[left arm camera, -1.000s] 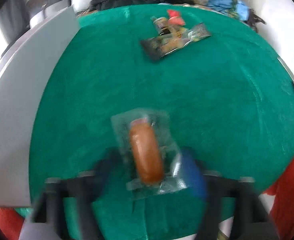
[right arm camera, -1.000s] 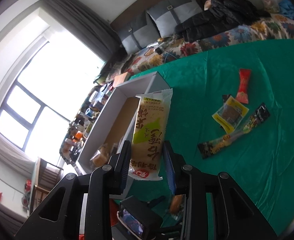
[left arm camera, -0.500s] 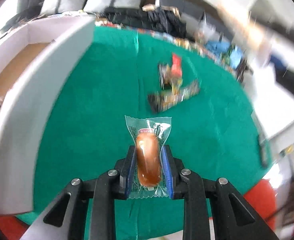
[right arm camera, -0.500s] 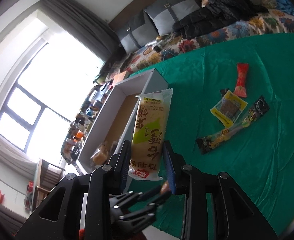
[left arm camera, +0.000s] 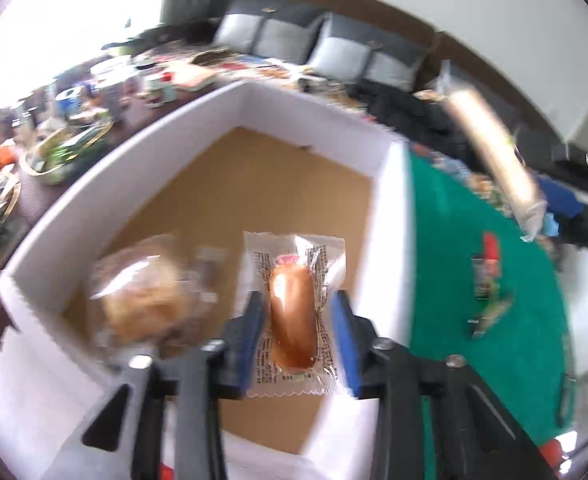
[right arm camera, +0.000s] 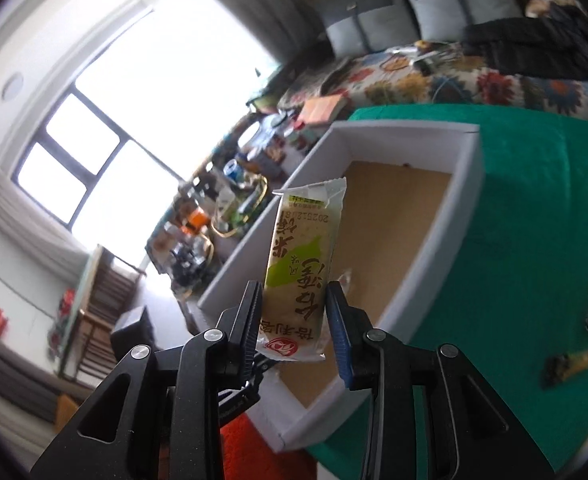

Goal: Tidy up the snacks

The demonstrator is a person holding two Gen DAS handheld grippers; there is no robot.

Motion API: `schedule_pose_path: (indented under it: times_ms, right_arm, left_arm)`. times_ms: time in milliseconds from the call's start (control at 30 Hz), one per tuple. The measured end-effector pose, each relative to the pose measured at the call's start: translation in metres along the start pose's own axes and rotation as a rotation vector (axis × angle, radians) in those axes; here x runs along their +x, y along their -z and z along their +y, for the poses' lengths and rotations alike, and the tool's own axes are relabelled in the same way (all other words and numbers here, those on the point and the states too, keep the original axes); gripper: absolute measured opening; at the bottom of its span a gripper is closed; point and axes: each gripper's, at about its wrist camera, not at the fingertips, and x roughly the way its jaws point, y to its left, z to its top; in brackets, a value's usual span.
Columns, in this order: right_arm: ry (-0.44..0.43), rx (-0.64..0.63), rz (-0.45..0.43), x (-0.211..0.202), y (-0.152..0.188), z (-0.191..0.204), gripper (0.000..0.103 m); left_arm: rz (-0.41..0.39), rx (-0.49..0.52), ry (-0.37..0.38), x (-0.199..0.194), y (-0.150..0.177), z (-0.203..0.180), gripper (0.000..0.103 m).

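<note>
Green cloth [right arm camera: 534, 208] covers the table, and on it stands a shallow white cardboard box with a brown floor [left arm camera: 254, 184], with grey cushions [left arm camera: 326, 52] against the wall beyond. The left gripper [left arm camera: 296, 334] hangs over the box; its jaws have just been opening, and a clear-wrapped brown sausage-shaped snack [left arm camera: 293, 316] sits between them, the blue pads seemingly just clear of the wrapper. A blurred bag of brown pastry [left arm camera: 146, 292] lies on the box floor beside it. The right gripper [right arm camera: 294, 320], also just widening, has an upright green-and-cream snack packet [right arm camera: 300, 272] between its pads above the box's near wall. Loose snack wrappers [left arm camera: 488, 280] lie on the cloth.
</note>
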Motion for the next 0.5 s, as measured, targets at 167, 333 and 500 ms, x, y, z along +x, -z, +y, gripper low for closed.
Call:
schedule_pose_path:
  times_ms: [167, 333, 500]
  right_arm:
    - [0.111, -0.031, 0.021, 0.028, -0.001, -0.002, 0.070]
    - [0.241, -0.066, -0.036, -0.006, 0.028, -0.038, 0.070]
    - [0.628, -0.101, -0.114, -0.056, 0.124, -0.129, 0.072]
  left_arm:
    - [-0.018, 0.007, -0.097, 0.003, 0.012, 0.017, 0.079]
    - [-0.067, 0.011, -0.016, -0.017, 0.020, -0.011, 0.082]
    - [-0.074, 0.119, 0.198, -0.028, 0.042, -0.096, 0.095]
